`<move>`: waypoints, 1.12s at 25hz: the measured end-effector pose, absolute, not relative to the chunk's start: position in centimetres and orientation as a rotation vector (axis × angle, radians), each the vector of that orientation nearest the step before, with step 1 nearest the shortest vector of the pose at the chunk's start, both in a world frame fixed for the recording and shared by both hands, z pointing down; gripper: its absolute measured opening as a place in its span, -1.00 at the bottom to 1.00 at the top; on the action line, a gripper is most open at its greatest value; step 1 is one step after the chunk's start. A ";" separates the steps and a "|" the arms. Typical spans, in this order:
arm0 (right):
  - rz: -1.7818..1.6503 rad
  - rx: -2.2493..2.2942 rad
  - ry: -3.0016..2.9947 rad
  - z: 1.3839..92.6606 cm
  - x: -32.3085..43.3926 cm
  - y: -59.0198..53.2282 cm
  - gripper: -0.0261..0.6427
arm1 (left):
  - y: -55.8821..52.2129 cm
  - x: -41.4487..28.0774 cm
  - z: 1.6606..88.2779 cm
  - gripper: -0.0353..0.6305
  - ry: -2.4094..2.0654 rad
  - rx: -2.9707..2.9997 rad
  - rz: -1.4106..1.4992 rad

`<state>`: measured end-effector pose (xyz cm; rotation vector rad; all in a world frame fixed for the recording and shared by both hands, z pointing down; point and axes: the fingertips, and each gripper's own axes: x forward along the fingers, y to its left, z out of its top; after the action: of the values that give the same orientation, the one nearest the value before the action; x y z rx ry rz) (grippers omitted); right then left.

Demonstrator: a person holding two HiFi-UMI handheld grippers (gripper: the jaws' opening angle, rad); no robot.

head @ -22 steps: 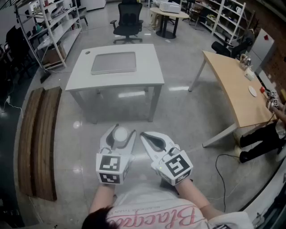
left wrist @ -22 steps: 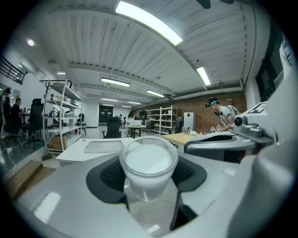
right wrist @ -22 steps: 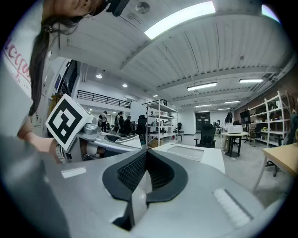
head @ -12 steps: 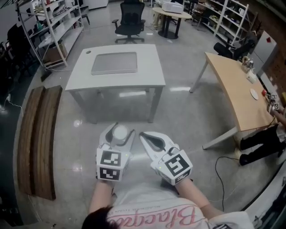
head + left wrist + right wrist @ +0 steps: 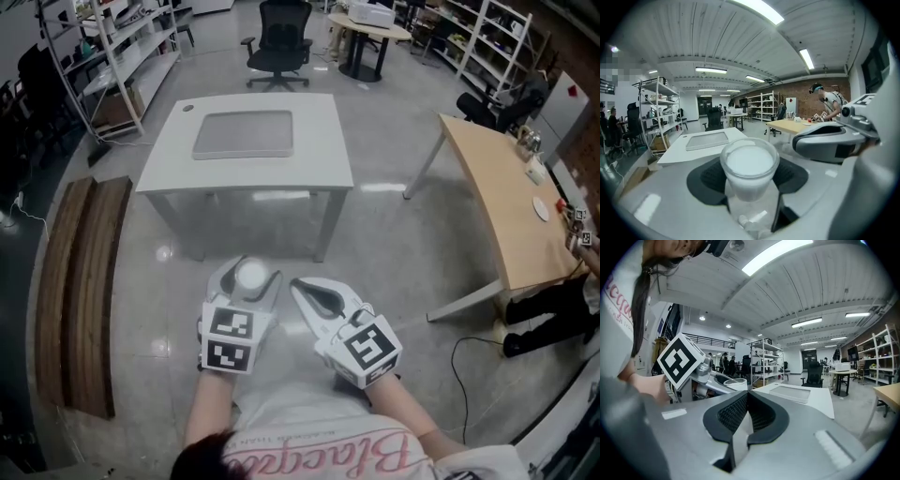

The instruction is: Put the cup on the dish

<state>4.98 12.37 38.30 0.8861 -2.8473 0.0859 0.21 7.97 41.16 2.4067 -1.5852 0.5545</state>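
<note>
A clear plastic cup [image 5: 251, 276] with a white filling stands upright between the jaws of my left gripper [image 5: 246, 270], which is shut on it; up close the cup [image 5: 750, 165] fills the space between the dark pads [image 5: 708, 176]. My right gripper [image 5: 296, 282] is beside it, shut with nothing in it, its pads [image 5: 733, 413] meeting at the tip. Both are held over the floor, in front of a white table [image 5: 309, 159]. A flat grey tray [image 5: 242, 134] lies on that table, also visible in the left gripper view as the tray [image 5: 707, 139].
A wooden table [image 5: 497, 187] stands at the right, with a person [image 5: 558, 295] by it. Wooden planks [image 5: 80, 291] lie on the floor at the left. Shelving [image 5: 103, 56] and an office chair [image 5: 279, 42] are behind the white table. A cable [image 5: 469, 356] runs across the floor at the right.
The left gripper has edged forward a little with the cup still in it. The white table has come slightly nearer in the head view. The right gripper has barely shifted.
</note>
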 end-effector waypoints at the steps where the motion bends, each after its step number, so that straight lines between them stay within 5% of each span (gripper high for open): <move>1: 0.094 0.887 -2.846 38.4 5.0 11.9 -0.92 | 7.5 0.2 41.3 -0.12 -1.582 2.403 0.562; 28: 0.074 0.937 -2.817 37.3 -0.8 -7.2 -0.92 | -12.3 -6.0 41.2 -0.12 -1.546 2.393 0.601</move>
<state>-0.78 -7.15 37.26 0.9371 -2.8171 0.0738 -6.02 -12.28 41.18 2.3933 -1.5465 0.6009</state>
